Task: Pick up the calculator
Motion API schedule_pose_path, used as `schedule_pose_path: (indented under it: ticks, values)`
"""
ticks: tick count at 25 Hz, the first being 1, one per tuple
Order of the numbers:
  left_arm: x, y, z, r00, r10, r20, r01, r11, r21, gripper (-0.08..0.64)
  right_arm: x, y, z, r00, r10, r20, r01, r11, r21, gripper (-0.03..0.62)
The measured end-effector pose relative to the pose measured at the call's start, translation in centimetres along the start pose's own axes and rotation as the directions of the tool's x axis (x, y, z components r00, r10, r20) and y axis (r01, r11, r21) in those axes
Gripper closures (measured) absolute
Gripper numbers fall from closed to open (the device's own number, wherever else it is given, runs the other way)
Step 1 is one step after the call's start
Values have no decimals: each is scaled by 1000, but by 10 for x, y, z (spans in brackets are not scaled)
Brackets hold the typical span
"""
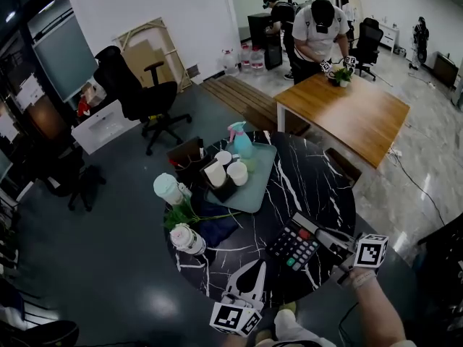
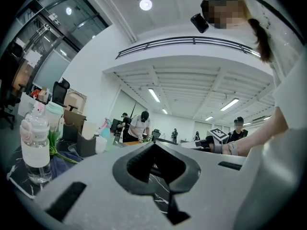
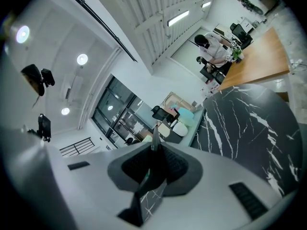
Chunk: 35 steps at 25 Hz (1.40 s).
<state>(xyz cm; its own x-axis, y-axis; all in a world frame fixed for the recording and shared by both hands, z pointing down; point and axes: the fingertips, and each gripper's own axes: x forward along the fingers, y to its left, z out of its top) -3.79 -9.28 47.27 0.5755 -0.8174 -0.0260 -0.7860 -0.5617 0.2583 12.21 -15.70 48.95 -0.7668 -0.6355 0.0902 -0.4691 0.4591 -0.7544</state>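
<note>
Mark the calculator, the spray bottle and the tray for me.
calculator (image 1: 293,247): head view, on its keypad.
spray bottle (image 1: 243,147): head view, on its light blue body.
tray (image 1: 257,191): head view, on a bare part of its floor.

Glossy black marble-look table (image 1: 311,179), plastic calculator (image 1: 293,248), wooden desk (image 1: 354,114), clear plastic bottle (image 2: 36,143)

Left tongs (image 1: 254,266) shut, right tongs (image 1: 320,236) gripping calculator (image 1: 292,248)
</note>
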Motion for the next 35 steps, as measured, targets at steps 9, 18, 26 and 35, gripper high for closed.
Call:
schedule_pose_path:
  ticks: [9,18,26,35]
  values:
    - [-10,5,4,1000,21,-3,-21,1000,-6,552,-4,7,-2,1000,7,17,-7,1000,8,543]
    - [-12,3,6,1000,17,7,-17,1000,-6,552,-4,10,-1,1000,-2,18,2,1000,3,543]
    - [-17,3,4,1000,22,3,-22,1000,-4,552,-2,13,-6,1000,2,11,-2,1000,7,543]
    - [-17,0,2,1000,17,3,-17,1000,-9,552,-3,14,-11,1000,5,8,-5,1000,11,543]
